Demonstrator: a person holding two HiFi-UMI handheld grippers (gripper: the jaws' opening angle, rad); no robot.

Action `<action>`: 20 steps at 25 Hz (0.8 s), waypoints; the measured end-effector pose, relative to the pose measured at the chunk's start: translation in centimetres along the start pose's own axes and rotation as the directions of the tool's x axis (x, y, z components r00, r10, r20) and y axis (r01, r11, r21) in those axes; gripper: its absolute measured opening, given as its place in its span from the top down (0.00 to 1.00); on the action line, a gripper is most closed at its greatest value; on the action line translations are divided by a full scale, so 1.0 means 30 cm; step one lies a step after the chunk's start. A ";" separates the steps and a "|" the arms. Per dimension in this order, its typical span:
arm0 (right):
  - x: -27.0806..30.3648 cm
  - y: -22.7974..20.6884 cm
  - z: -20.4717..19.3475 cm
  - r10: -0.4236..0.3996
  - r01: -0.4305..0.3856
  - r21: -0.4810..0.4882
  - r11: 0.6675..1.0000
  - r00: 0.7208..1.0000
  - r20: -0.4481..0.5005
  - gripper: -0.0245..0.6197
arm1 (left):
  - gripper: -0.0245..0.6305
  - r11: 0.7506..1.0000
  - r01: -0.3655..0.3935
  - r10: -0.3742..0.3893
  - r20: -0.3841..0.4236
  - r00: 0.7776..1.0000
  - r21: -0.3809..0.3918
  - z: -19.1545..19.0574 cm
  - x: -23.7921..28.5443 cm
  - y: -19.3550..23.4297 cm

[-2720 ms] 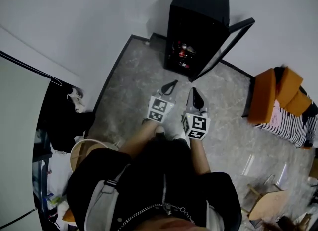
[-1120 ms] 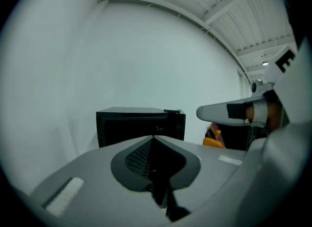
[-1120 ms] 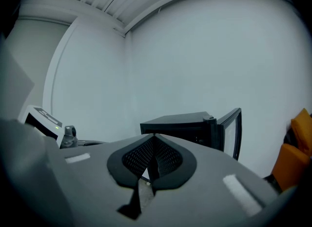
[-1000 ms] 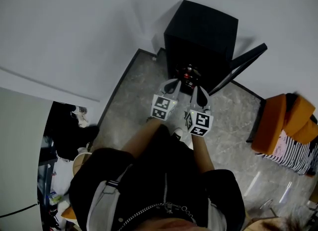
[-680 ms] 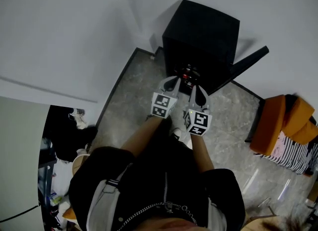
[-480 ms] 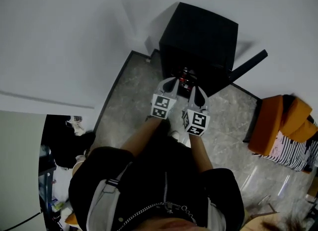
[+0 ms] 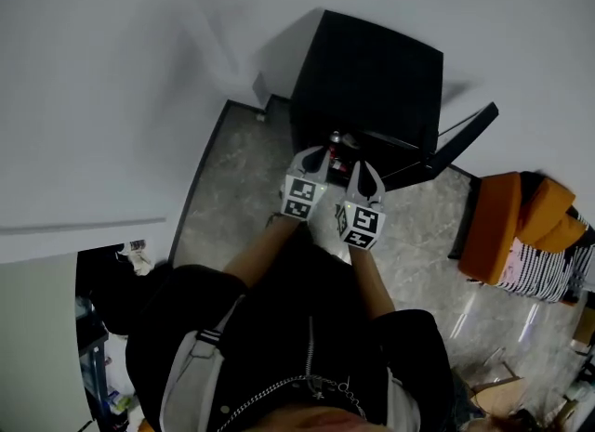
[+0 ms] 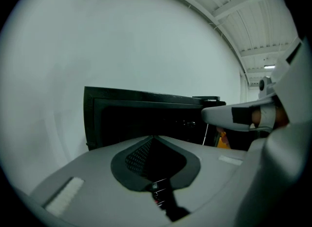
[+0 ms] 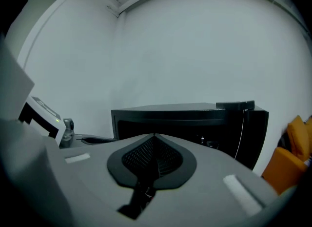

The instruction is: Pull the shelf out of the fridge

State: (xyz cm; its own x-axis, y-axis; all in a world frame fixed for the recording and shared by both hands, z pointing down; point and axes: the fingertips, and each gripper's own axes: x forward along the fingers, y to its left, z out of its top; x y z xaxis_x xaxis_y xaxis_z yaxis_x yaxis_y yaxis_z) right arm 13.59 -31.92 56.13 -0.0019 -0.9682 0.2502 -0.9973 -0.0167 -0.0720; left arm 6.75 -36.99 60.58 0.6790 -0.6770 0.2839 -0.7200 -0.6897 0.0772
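Pale grey walls meet a grey marbled floor, and a black cube-shaped fridge stands against the wall at 12 o'clock from the person. Its glass-fronted door is swung open toward 2 o'clock. The shelf is somewhere inside the fridge's dark opening. No view shows it clearly enough to tell it from the interior, though small red-topped items show at the mouth. Both grippers are held side by side just in front of that opening and point at it. The left claw sits at 11 o'clock and the right claw at 1 o'clock from the person's forearms. In the left gripper view the left claw has its ribbed black pads pressed together with nothing between them, and the fridge fills the background behind it. The right gripper view shows the right claw likewise closed and empty before the fridge. An orange cushioned seat stands well apart at 3 o'clock, with striped black-and-white fabric beside it.
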 end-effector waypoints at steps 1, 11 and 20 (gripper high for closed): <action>0.017 -0.003 -0.010 -0.008 0.008 0.002 1.000 1.000 -0.007 0.96 | 0.95 1.000 0.007 -0.007 -0.002 1.000 0.003 -0.007 0.015 0.004; 0.129 -0.055 -0.057 -0.070 0.070 0.017 0.997 0.997 -0.036 0.96 | 0.94 0.998 0.030 -0.033 -0.047 0.998 -0.064 -0.076 0.134 0.081; 0.184 -0.186 -0.096 -0.166 0.167 0.138 0.976 0.986 -0.024 0.96 | 0.81 0.952 -0.021 -0.002 -0.074 0.997 -0.307 -0.133 0.202 0.120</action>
State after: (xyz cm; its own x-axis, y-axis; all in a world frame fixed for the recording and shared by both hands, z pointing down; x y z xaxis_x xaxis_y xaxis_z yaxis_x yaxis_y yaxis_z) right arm 18.93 -36.45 60.69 0.1615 -0.9458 0.2818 -0.9636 -0.2128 -0.1617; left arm 7.69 -42.56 66.38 0.6677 -0.6551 0.3536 -0.7435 -0.5631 0.3608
